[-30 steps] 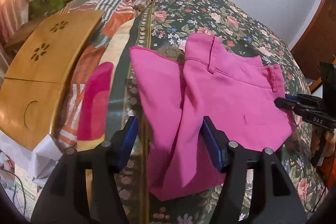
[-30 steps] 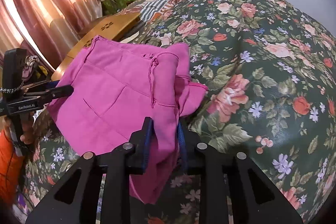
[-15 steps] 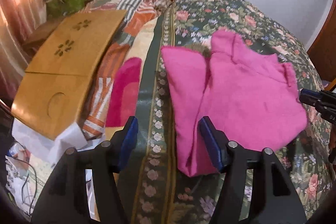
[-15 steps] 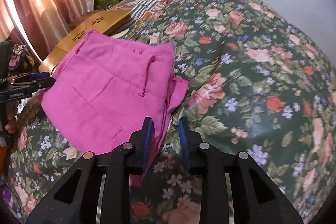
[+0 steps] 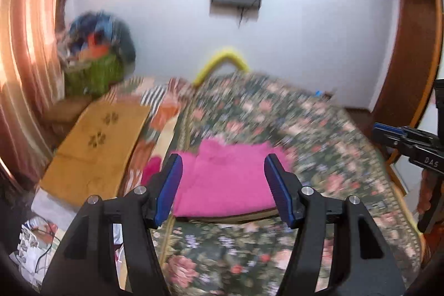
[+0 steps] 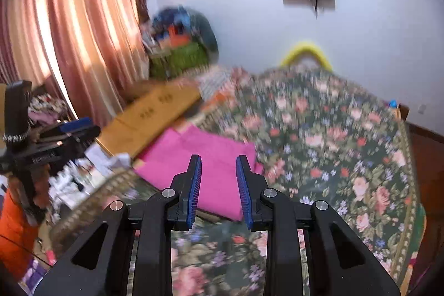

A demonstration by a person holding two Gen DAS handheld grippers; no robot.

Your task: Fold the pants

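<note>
Floral bedspread (image 5: pixel 319 129) is blurring; pink pants (image 5: pixel 224 179) are lying folded at centre. I'm seeing left gripper (image 5: pixel 223 186) and right gripper (image 6: pixel 218 186) both gaping, empty.

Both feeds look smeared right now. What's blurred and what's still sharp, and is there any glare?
Left wrist view: floral bedspread and pink pants motion-blurred, left hand-held gripper sharp. Right wrist view: same smear, right hand-held gripper crisp, bright backlight through the curtain.
</note>
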